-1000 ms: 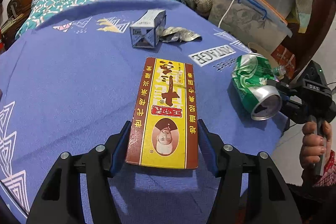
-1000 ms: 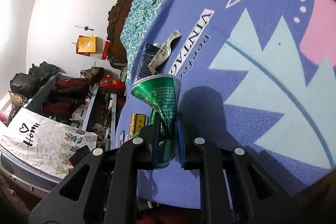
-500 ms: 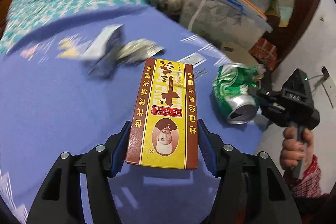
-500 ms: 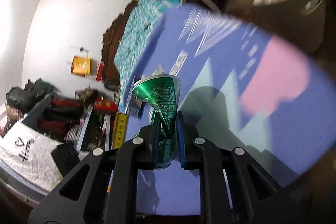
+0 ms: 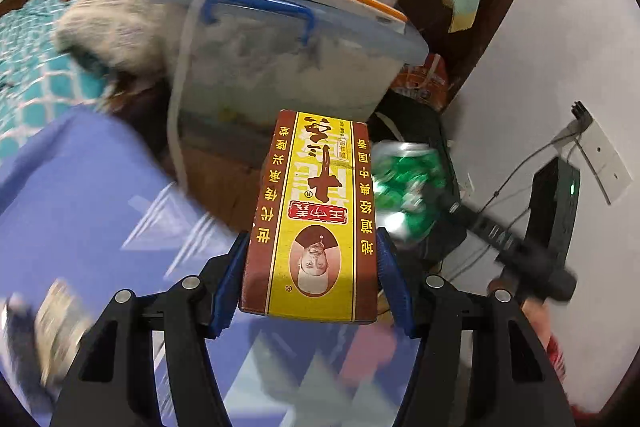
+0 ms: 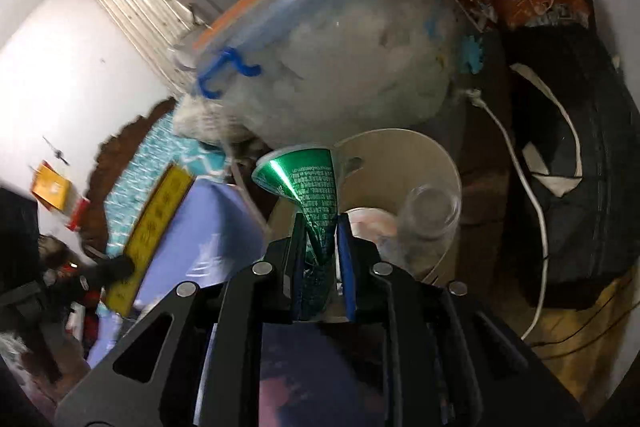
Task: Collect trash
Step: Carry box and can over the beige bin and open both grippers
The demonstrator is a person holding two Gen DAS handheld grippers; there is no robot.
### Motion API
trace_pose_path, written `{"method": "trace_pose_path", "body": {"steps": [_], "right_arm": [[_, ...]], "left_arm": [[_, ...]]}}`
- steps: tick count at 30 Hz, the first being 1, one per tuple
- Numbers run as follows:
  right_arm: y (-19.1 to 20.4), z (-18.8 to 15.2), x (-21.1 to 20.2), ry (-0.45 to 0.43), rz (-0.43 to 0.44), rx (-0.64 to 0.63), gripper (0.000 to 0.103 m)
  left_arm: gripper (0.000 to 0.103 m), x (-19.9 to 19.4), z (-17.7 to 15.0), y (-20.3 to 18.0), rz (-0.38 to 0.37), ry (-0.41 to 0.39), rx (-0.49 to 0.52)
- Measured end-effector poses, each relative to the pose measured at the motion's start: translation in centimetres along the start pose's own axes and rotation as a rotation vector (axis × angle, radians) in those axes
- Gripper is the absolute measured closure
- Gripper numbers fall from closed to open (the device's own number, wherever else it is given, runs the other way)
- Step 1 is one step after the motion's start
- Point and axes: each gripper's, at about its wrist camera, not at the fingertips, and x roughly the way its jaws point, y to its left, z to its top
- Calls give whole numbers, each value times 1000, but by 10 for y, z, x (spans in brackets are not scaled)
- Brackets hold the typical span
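Right gripper (image 6: pixel 320 227) has just been loosening around our crushed green can (image 6: pixel 308 187) — let's release squarely over the bin (image 6: pixel 440 163) at one o'clock.

L wrist cam: we look fwd and down along the left gripper (image 5: pixel 312 267), close on its carton (image 5: pixel 314 215). R wrist cam: same along the right gripper (image 6: pixel 320 247). Both views share the clear storage bin (image 5: pixel 288 67), green can (image 6: pixel 312 195), carton, blue tablecloth (image 5: pixel 80 187).
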Motion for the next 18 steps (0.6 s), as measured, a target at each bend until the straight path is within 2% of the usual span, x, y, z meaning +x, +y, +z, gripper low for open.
{"method": "trace_pose_path", "body": {"steps": [1,3,4,6,9,13,18], "right_arm": [[-3,2,7,9,-5,-2,56],[-12,5,23,36,18,18,21],[-18,6,22,11,20,36,23],[-26,8,15,-45,11,48,30],[-36,6,-5,-102,59,105,31],[-27,-10,-29,-147,104,120,31],[4,-62,-33,-92,142,148,31]], "left_arm": [[44,18,11,-4,-7,12,-7],[33,49,23,-8,-26,48,-29],[25,67,28,-7,-33,73,-54],[25,91,35,-5,-36,111,-85],[26,101,31,1,-47,142,-131],[26,66,14,3,-50,87,-97],[25,-2,-36,8,3,0,-55]]}}
